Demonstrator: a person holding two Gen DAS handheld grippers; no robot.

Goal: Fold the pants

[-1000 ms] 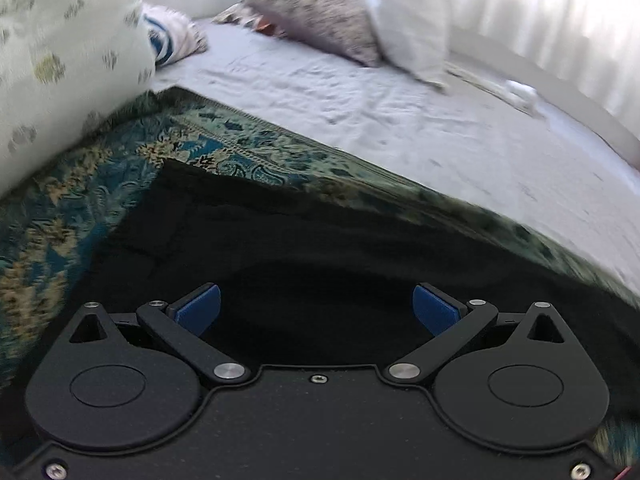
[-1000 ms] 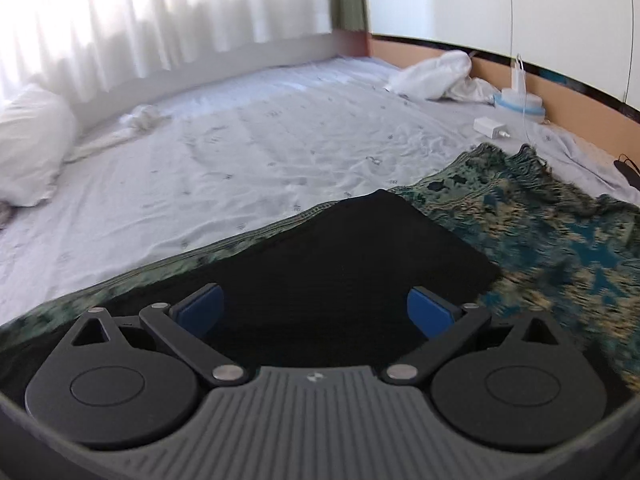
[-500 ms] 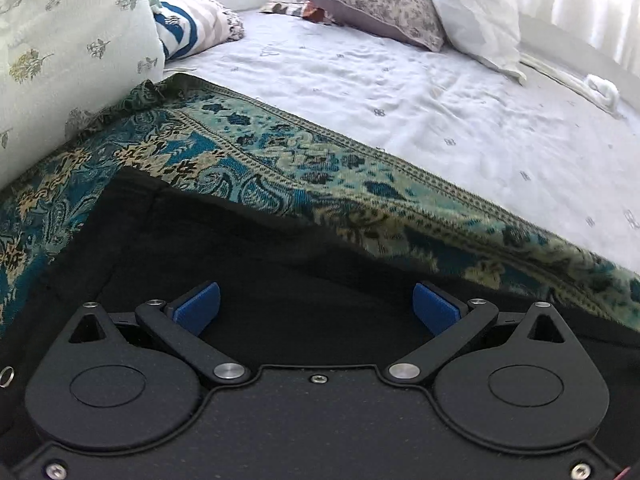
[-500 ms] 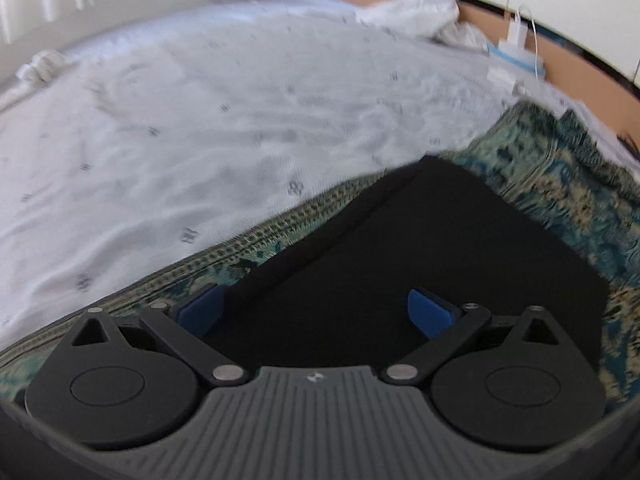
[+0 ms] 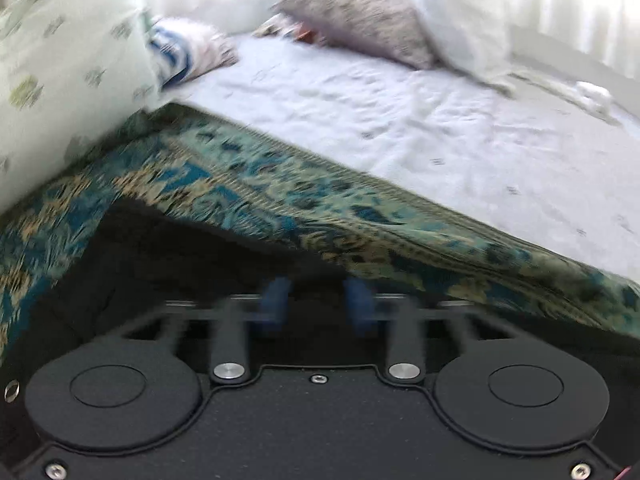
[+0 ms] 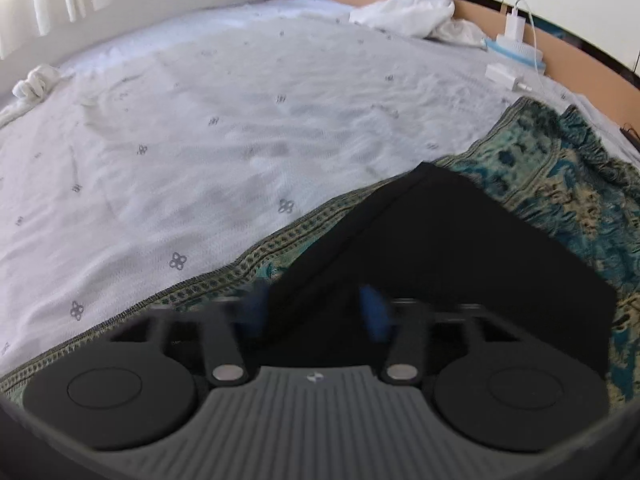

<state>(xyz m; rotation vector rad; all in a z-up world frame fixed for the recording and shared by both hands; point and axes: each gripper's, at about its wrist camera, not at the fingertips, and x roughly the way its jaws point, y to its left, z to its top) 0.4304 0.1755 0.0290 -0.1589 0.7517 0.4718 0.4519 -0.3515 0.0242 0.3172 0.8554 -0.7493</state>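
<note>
Black pants [image 6: 460,256] flat on patterned teal blanket [image 5: 280,196] atop bed. Left gripper [image 5: 318,300], right gripper [image 6: 316,308] both narrowed, blurred — grip on far edge cannot be confirmed. Fold seemingly just starting — most remains.

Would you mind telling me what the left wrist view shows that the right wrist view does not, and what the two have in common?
Only the left wrist view shows the floral pillow, the grey patterned pillow and the left gripper, its blue pads blurred with a gap between them. Only the right wrist view shows the white charger, the crumpled white cloth and the right gripper, also blurred. Both show the black pants on the teal patterned blanket over the white bedsheet.
</note>
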